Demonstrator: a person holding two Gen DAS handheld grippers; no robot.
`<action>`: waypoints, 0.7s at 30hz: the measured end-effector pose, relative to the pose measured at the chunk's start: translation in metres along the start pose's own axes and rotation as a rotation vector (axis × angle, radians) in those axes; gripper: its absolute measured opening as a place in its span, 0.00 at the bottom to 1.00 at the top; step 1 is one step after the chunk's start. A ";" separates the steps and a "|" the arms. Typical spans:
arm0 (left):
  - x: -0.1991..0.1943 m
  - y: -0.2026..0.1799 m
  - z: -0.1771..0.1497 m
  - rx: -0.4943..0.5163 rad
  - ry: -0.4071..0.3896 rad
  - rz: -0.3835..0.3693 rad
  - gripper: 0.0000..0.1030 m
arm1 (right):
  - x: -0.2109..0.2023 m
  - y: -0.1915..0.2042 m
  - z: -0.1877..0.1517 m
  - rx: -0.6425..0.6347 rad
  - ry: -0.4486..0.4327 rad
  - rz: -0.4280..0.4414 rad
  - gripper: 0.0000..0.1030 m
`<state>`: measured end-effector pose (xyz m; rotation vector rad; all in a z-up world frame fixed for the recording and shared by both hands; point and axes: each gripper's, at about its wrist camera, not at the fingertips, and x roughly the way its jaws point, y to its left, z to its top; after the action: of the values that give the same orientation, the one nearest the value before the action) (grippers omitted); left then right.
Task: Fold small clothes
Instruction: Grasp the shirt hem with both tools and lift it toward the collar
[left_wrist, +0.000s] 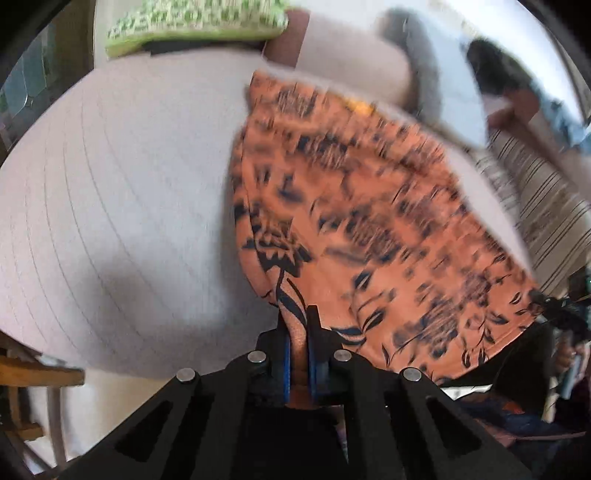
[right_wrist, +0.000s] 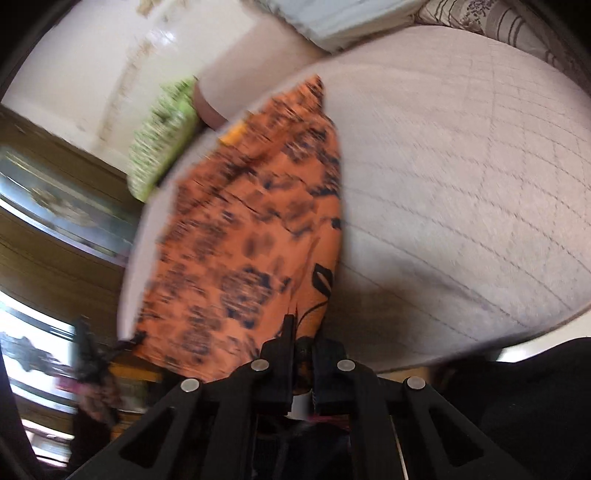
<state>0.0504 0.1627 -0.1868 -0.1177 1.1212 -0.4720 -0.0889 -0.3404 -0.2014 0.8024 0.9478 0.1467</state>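
An orange garment with a dark floral print (left_wrist: 369, 221) lies stretched over the pale quilted bed (left_wrist: 110, 184). My left gripper (left_wrist: 297, 332) is shut on its near left corner, cloth pinched between the blue pads. In the right wrist view the same garment (right_wrist: 240, 240) runs away from me along the left edge of the bed (right_wrist: 461, 184). My right gripper (right_wrist: 301, 332) is shut on its near right corner. The far end of the garment rests on the bed. Both views are motion-blurred.
A green patterned folded cloth (left_wrist: 195, 26) lies at the far edge of the bed, also in the right wrist view (right_wrist: 162, 140). A striped pillow (left_wrist: 535, 206) sits at the right. A wooden chair (left_wrist: 29, 387) stands low left. Dark wooden furniture (right_wrist: 55, 240) stands beyond the bed.
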 end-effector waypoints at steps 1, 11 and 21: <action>-0.009 0.001 0.007 -0.008 -0.022 -0.022 0.07 | -0.008 0.002 0.004 0.005 -0.022 0.036 0.07; -0.056 0.002 0.087 -0.029 -0.176 -0.120 0.07 | -0.055 0.032 0.065 0.030 -0.229 0.194 0.06; -0.025 0.016 0.193 -0.081 -0.180 -0.115 0.07 | -0.016 0.048 0.183 0.071 -0.284 0.206 0.06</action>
<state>0.2173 0.1602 -0.0862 -0.2911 0.9598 -0.5086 0.0531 -0.4137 -0.0990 0.9581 0.6040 0.1730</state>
